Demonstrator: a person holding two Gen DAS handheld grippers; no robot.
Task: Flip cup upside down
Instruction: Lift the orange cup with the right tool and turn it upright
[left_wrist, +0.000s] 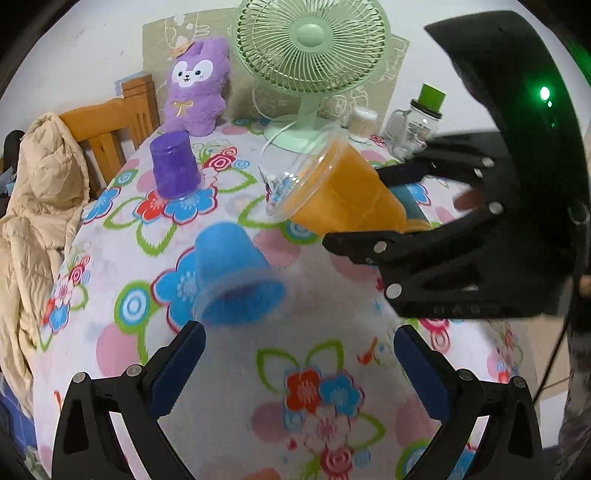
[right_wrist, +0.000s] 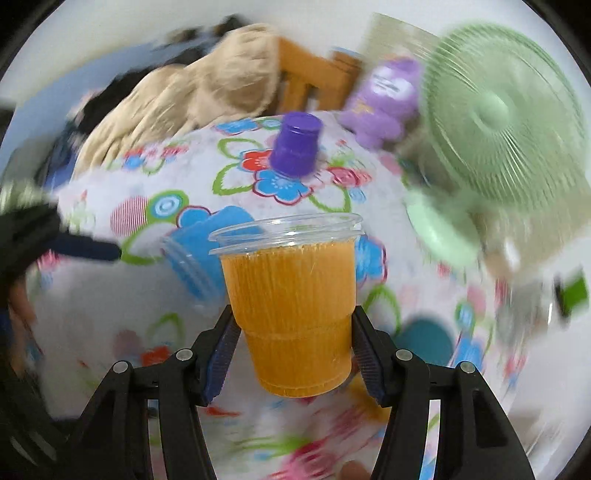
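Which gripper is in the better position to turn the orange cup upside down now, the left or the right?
Right. The right gripper already clamps the orange cup by its lower body, lifted and tilted sideways. The left gripper is open and holds nothing, near the blue cup.

The right gripper (right_wrist: 291, 354) has its two fingers pressed against the lower sides of the orange cup (right_wrist: 291, 295), held above the table and tipped toward ten o'clock in the left wrist view. The left gripper (left_wrist: 299, 354) has its fingers spread wide apart, holding nothing
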